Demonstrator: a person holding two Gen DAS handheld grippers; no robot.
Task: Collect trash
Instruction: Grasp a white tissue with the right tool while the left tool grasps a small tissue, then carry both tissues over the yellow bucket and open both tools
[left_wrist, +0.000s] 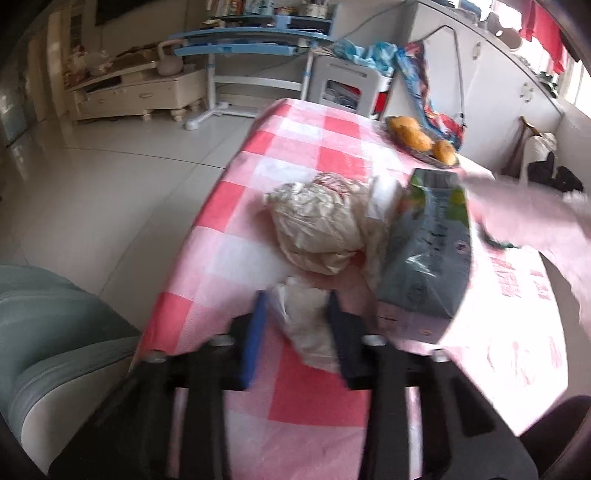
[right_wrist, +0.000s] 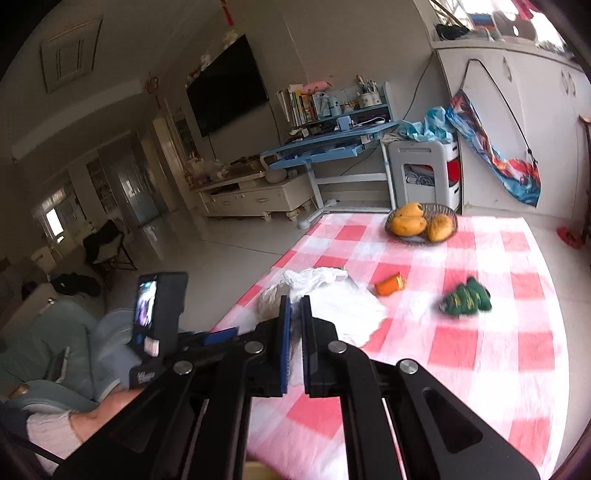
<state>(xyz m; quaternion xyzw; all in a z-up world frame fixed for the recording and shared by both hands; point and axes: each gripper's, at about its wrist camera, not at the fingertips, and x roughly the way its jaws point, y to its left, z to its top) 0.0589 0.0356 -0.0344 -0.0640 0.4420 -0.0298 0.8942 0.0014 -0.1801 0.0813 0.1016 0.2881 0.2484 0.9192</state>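
- On a table spread with a pink-and-white check cloth, the left gripper is clenching a crumpled white plastic wad near the table's front edge; the pads appear to be pressing it, though blur is softening the contact.
- The right gripper is standing with its jaws nearly together, apparently pinching a thin fold of white plastic bag that is spilling onward across the cloth.
- Just beyond the left gripper's tips, a larger crumpled cream bag is lying, and a blue-grey carton is resting to its right, its long axis running away from the camera.
- Further out from the right gripper, an orange container and a green wrapper are lying on their sides, well apart from both grippers and nearer the right hand than the left.
- A wire bowl of mangoes is sitting at the far end.
- By this reading, the loose pieces still need gathering towards the bag.
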